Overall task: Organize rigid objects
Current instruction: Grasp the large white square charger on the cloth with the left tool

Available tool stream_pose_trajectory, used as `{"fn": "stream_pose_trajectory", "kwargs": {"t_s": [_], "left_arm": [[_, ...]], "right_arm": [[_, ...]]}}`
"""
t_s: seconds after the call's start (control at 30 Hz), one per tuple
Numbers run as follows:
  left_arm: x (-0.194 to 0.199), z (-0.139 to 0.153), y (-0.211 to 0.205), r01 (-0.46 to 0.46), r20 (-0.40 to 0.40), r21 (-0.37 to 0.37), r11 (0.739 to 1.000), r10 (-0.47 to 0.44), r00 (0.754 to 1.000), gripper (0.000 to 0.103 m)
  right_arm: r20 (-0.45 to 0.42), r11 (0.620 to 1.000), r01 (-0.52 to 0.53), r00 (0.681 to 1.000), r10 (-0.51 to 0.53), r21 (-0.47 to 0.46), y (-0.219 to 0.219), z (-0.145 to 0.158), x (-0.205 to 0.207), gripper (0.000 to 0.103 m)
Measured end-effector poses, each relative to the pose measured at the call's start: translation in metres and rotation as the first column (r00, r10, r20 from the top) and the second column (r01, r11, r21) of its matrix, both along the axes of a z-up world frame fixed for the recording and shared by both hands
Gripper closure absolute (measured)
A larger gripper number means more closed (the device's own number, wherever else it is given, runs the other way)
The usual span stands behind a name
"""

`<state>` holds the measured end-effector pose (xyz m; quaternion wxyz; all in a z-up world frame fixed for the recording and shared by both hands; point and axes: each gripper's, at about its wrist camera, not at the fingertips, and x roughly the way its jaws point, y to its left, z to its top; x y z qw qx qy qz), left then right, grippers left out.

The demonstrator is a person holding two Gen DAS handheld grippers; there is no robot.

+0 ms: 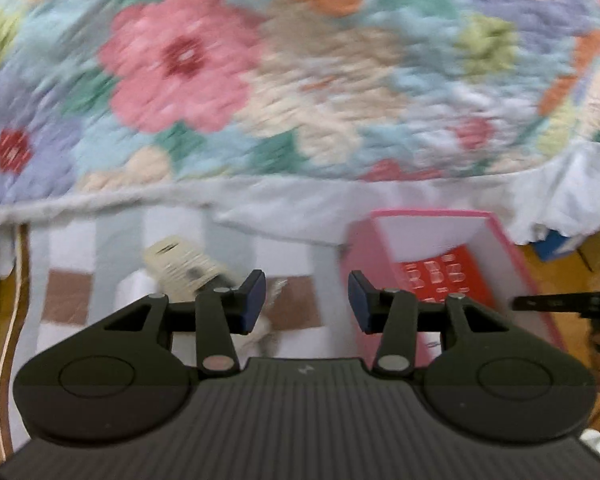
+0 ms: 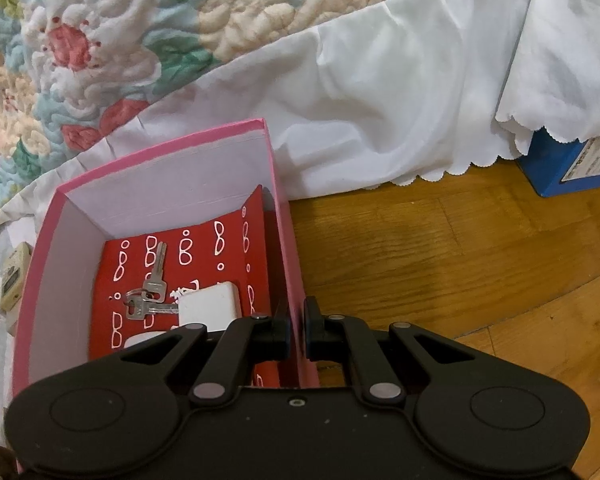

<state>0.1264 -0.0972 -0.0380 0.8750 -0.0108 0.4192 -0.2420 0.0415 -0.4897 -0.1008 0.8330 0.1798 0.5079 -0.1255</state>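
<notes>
A pink box (image 2: 278,208) with a red patterned lining stands on the floor by the bed. Inside it lie a bunch of keys (image 2: 150,292) and a white block (image 2: 210,310). My right gripper (image 2: 297,330) is shut on the box's right wall, one finger inside and one outside. My left gripper (image 1: 307,302) is open and empty above a checked cloth (image 1: 66,298), left of the pink box (image 1: 512,256). A cream rectangular device (image 1: 184,266) lies on the cloth just ahead and left of the left fingers; it also shows in the right wrist view (image 2: 14,280).
A floral quilt (image 1: 260,80) with a white bed skirt (image 2: 400,100) hangs behind the box. A blue box (image 2: 560,168) sits under the skirt at the right. Wooden floor (image 2: 440,260) lies to the right of the pink box.
</notes>
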Motion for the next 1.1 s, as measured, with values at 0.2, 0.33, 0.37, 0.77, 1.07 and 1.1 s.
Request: {"fn": "stream_pose_trajectory", "kwargs": {"t_s": [0.2, 0.33, 0.37, 0.77, 1.07, 1.1], "left_arm": [[0.013, -0.042, 0.022, -0.102, -0.066, 0.029, 0.994, 0.104, 0.992, 0.058], [0.015, -0.068, 0.023, -0.127, -0.088, 0.046, 0.991, 0.130, 0.988, 0.058], [0.015, -0.074, 0.023, -0.130, -0.096, 0.049, 0.990, 0.134, 0.986, 0.058], [0.012, -0.118, 0.014, -0.133, -0.094, 0.096, 0.986, 0.142, 0.985, 0.048], [0.008, -0.128, 0.007, -0.067, -0.130, 0.146, 0.987, 0.087, 0.988, 0.055], [0.006, -0.126, 0.008, -0.055, -0.161, 0.145, 0.988, 0.079, 0.984, 0.055]], "right_arm": [[0.002, 1.000, 0.002, 1.000, -0.002, -0.001, 0.000, 0.000, 0.000, 0.095], [0.002, 1.000, 0.004, 1.000, -0.004, 0.002, 0.000, 0.000, -0.001, 0.094], [0.003, 1.000, 0.005, 1.000, -0.005, 0.003, 0.000, 0.000, -0.001, 0.094], [0.010, 1.000, 0.009, 1.000, -0.009, 0.012, -0.001, 0.001, -0.002, 0.092], [0.021, 1.000, 0.011, 1.000, -0.011, 0.009, -0.002, 0.004, -0.003, 0.092], [0.021, 1.000, 0.011, 1.000, -0.011, 0.008, -0.002, 0.004, -0.003, 0.092]]}}
